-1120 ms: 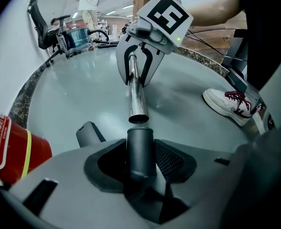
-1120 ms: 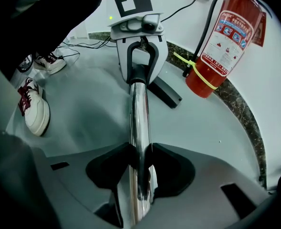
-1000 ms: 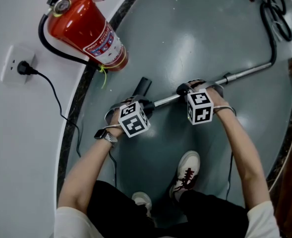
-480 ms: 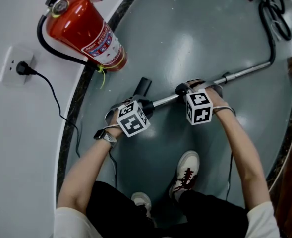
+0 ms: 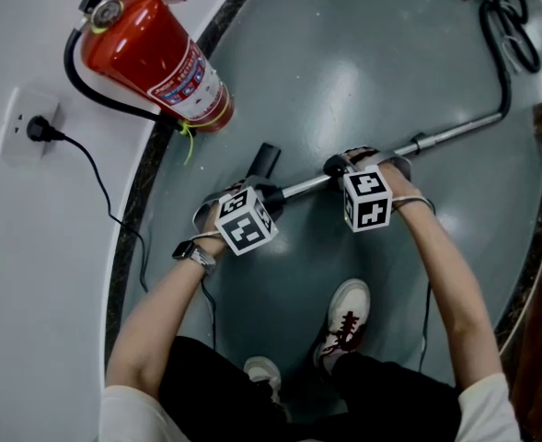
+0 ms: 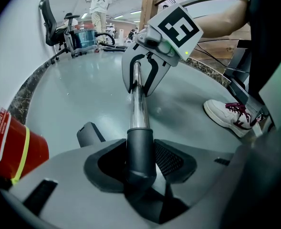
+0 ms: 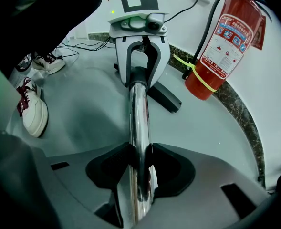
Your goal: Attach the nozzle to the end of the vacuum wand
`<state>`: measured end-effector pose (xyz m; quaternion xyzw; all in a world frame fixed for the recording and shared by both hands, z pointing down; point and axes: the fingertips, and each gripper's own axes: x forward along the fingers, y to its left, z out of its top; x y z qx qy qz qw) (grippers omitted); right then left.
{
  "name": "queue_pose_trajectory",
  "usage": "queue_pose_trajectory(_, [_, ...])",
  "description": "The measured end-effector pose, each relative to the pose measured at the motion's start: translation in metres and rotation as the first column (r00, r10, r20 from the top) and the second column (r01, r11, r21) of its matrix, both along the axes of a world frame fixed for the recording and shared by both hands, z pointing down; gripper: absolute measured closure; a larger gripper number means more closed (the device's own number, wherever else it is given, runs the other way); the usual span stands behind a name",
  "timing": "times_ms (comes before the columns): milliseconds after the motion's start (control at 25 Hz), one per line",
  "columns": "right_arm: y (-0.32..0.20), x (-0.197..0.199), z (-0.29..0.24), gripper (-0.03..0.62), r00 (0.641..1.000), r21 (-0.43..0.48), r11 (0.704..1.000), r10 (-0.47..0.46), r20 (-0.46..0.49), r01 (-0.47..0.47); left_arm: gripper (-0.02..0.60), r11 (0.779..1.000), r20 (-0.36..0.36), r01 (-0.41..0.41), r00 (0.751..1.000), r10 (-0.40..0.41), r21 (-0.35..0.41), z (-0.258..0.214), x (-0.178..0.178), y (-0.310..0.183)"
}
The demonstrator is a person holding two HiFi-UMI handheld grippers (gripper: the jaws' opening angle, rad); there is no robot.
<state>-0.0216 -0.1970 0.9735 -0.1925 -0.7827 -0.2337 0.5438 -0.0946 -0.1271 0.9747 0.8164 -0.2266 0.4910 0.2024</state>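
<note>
Nozzle (image 6: 140, 144) sits on the end of the wand (image 7: 139, 118), clamped by your left gripper (image 6: 141, 165); your right gripper (image 7: 140, 168) clenches the wand's chrome tube further along.

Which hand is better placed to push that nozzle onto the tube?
Left, probably. The left gripper clamps the nozzle at the end of the wand; the right gripper grips that wand farther along, better for steadying.

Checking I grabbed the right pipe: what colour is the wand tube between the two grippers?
Shiny silver metal; the wand tube shows best in the right gripper view.
</note>
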Motion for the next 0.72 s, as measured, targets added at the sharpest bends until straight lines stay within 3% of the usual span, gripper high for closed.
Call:
queue_pose_trajectory(480, [-0.005,-0.002,-0.004,0.433,0.999,0.022,1.0,0.016,0.033,-0.016,0.402,0.999,0.01,0.026,1.0,-0.026,0.043,-0.005,0.001,-0.01])
queue_pose_trajectory(720, [-0.005,0.001,-0.003,0.433,1.0,0.028,0.999,0.018,0.023,-0.018,0.402,0.999,0.032,-0.013,0.999,0.012,0.038,-0.004,0.004,-0.009])
